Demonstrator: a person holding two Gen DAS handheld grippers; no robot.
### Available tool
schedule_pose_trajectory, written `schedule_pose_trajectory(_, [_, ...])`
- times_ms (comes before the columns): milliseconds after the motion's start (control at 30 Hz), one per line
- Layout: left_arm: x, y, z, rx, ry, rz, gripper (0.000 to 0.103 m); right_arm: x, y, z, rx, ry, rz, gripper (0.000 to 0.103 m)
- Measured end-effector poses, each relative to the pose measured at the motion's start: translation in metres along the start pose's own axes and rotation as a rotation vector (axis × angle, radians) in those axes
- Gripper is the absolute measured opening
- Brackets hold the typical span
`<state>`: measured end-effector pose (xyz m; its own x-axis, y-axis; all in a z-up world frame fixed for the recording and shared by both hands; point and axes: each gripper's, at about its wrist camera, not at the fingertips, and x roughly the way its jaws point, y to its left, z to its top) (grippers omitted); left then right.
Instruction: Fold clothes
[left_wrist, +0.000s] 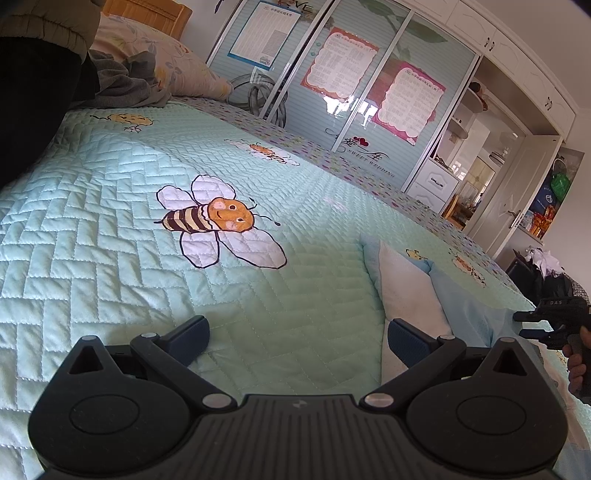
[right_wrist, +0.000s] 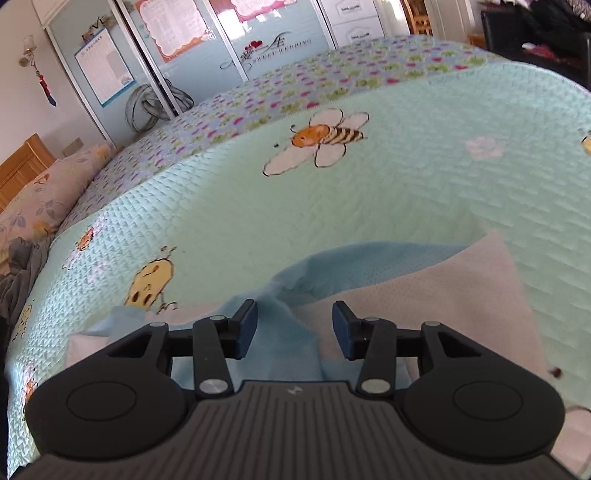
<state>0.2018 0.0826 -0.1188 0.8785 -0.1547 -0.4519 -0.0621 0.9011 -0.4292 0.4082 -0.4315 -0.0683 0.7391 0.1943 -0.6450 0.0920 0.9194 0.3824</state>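
A light blue and white garment lies on the green quilted bedspread at the right of the left wrist view. My left gripper stands wide open just above the quilt, its right pad at the garment's white edge, nothing between the fingers. In the right wrist view the garment spreads ahead and under my right gripper. That gripper is open; a raised fold of blue cloth sits between the fingers without being pinched. The right gripper and the hand holding it also show at the right edge of the left wrist view.
A grey garment and a flowered pillow lie at the head of the bed by a wooden headboard. A person's dark clothing fills the upper left. A wardrobe with sliding doors stands beyond the bed.
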Motion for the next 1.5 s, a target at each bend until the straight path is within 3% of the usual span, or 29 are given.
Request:
schedule_pose_trajectory(33, [0.000, 0.000, 0.000, 0.000, 0.000, 0.000, 0.102, 0.003, -0.001, 0.001, -0.002, 0.004, 0.021, 0.012])
schedule_pose_trajectory(67, [0.000, 0.000, 0.000, 0.000, 0.000, 0.000, 0.102, 0.006, -0.003, 0.002, -0.003, 0.008, 0.037, 0.001])
schedule_pose_trajectory(333, [0.000, -0.001, 0.000, 0.002, 0.000, 0.001, 0.102, 0.021, -0.030, 0.033, 0.085, 0.000, -0.020, 0.001])
schedule_pose_trajectory(367, [0.000, -0.001, 0.000, 0.001, 0.000, 0.001, 0.102, 0.025, -0.035, 0.037, 0.105, 0.002, -0.038, 0.006])
schedule_pose_trajectory(433, [0.000, -0.001, 0.000, 0.000, -0.001, 0.000, 0.102, 0.023, -0.040, 0.035, 0.127, -0.002, -0.077, 0.008])
schedule_pose_trajectory(500, [0.000, -0.002, 0.000, -0.003, -0.002, -0.002, 0.102, 0.002, -0.027, 0.023, 0.064, -0.065, -0.098, 0.009])
schedule_pose_trajectory(600, [0.000, -0.002, 0.000, -0.007, -0.004, -0.004, 0.102, -0.043, 0.006, -0.012, -0.005, -0.092, 0.042, 0.025])
schedule_pose_trajectory(633, [0.000, -0.002, 0.001, -0.008, -0.003, -0.004, 0.102, -0.057, 0.018, -0.029, -0.014, -0.085, 0.095, 0.036])
schedule_pose_trajectory(733, [0.000, -0.002, 0.001, -0.010, -0.003, -0.004, 0.102, -0.096, 0.068, -0.083, -0.161, -0.074, 0.145, 0.053])
schedule_pose_trajectory(833, [0.000, -0.001, 0.002, -0.015, -0.003, -0.007, 0.102, -0.125, 0.121, -0.134, -0.371, -0.089, 0.106, 0.055])
schedule_pose_trajectory(1000, [0.001, 0.000, 0.002, -0.020, -0.003, -0.010, 0.102, -0.124, 0.199, -0.206, -0.890, -0.143, -0.140, 0.056])
schedule_pose_trajectory(1100, [0.001, 0.001, 0.002, -0.024, -0.003, -0.012, 0.102, -0.108, 0.219, -0.227, -1.054, -0.140, -0.237, 0.056])
schedule_pose_trajectory(1200, [0.001, 0.002, 0.002, -0.025, -0.002, -0.013, 0.102, -0.098, 0.221, -0.228, -1.066, -0.111, -0.264, 0.045])
schedule_pose_trajectory(1267, [0.002, 0.002, 0.002, -0.025, -0.002, -0.013, 0.102, -0.093, 0.218, -0.224, -1.054, -0.099, -0.279, 0.005])
schedule_pose_trajectory(1500, [-0.001, 0.003, 0.003, -0.032, -0.008, -0.016, 0.102, -0.097, 0.191, -0.195, -0.894, -0.099, -0.264, 0.004])
